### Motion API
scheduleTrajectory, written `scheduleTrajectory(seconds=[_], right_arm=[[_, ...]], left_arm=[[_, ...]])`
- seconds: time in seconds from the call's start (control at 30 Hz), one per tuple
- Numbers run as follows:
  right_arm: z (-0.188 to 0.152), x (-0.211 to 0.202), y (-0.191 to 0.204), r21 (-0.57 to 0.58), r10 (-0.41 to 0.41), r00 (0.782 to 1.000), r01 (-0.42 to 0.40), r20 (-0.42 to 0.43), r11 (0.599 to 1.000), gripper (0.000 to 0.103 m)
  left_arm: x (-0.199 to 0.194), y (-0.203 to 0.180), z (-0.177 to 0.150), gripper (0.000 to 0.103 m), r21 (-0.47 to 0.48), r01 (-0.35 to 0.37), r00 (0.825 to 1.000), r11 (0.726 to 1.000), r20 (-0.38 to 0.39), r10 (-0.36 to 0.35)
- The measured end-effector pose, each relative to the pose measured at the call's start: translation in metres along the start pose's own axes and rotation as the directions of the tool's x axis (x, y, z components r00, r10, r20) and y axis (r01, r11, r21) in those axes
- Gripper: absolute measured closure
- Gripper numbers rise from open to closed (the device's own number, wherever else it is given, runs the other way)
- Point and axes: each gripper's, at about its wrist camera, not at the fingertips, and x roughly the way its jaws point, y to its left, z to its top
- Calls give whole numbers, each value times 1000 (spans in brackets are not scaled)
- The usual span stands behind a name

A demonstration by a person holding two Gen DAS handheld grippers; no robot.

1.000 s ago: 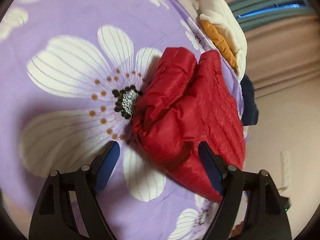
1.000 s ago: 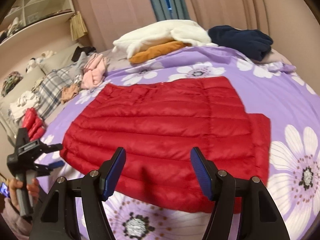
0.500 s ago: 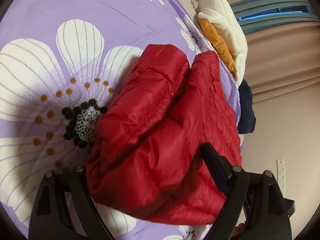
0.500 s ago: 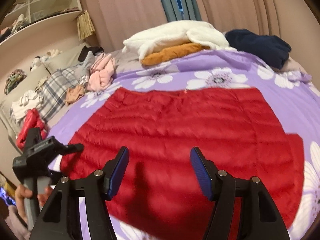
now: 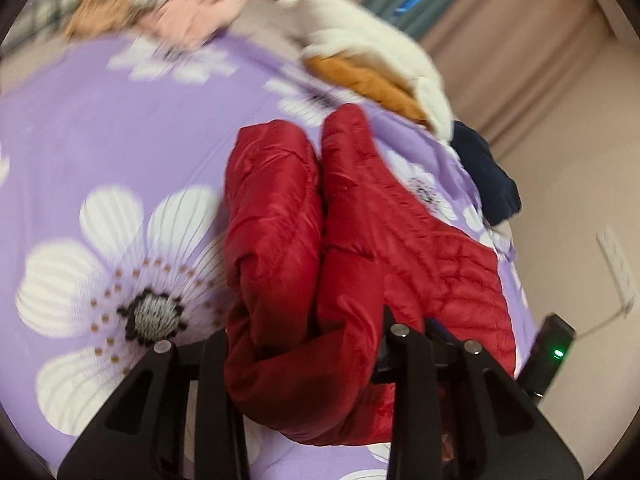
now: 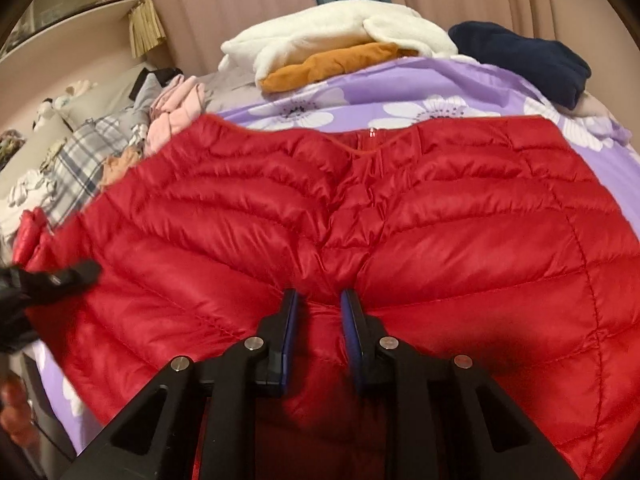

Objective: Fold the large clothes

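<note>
The red jacket [image 6: 400,216] lies spread across the bed [image 6: 500,84], its quilted body flat over the purple flowered cover, reaching from the near edge toward the middle. At the bed's left edge, in the left wrist view, the jacket [image 5: 360,240] is bunched into two thick rolls, probably a sleeve doubled onto the body.

The right gripper [image 6: 318,320] has its fingers pressed nearly together on a pinch of the jacket at the near edge, about midway along it; creases fan out from that pinch toward the zip at the far hem. The left gripper [image 5: 304,344] has a fat wad of the bunched end filling the gap between its fingers; they appear to squeeze it, though the padding keeps them apart. That gripper also shows as a dark blurred shape at the left of the right wrist view.

By my reading the fold is at an early stage: both ends are gripped, but the main body is still a single open layer. Left to do is carrying the near edge over to the far one, tucking the bunched end and flattening the bundle.

At the far edge sit a white garment [image 6: 332,44] over an orange one [image 6: 332,66], a navy one [image 6: 528,60] at the far right corner, and pink [image 6: 176,116] and plaid clothes [image 6: 80,160] to the left.
</note>
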Motion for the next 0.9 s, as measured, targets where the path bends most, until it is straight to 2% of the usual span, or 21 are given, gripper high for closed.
scheduleTrajectory(seconds=[0.17,0.33,0.43,0.47,0.53,0.6,0.67,0.73,0.9], right_arm=[[-2,3,-8,42,40,999,-40,0,998,79],[-4,4,-23,133,136,991,-134,-6,982,79],[-3,8,-42,229,244,970,-236,-7,944,82],[-3,7,-52,281,295,955,-281,-8,918,84],[0,-1,-65,336,338,941,-314,-12,888,85],[2,-24,-72,325,320,947,-306,12,895,85],[0,-61,-80,267,239,969,-245,56,932,84],[-5,-89,-90,240,165,983,-181,84,954,84],[-30,-128,-125,286,37,994,-65,104,956,84]], left_arm=[[-14,-53,-2,70,199,12,998,980,53,-23],[-15,-107,-9,70,376,73,995,924,34,-92],[-9,-130,-14,69,435,108,992,894,5,-123],[-8,-135,-16,69,452,109,992,885,5,-125],[-5,-145,-18,69,484,109,992,868,4,-127],[-4,-151,-21,69,508,106,992,855,3,-125],[-3,-160,-23,69,534,98,993,840,6,-120],[1,-167,-28,69,565,91,994,820,4,-113],[10,-188,-42,69,616,104,993,781,-21,-116]])
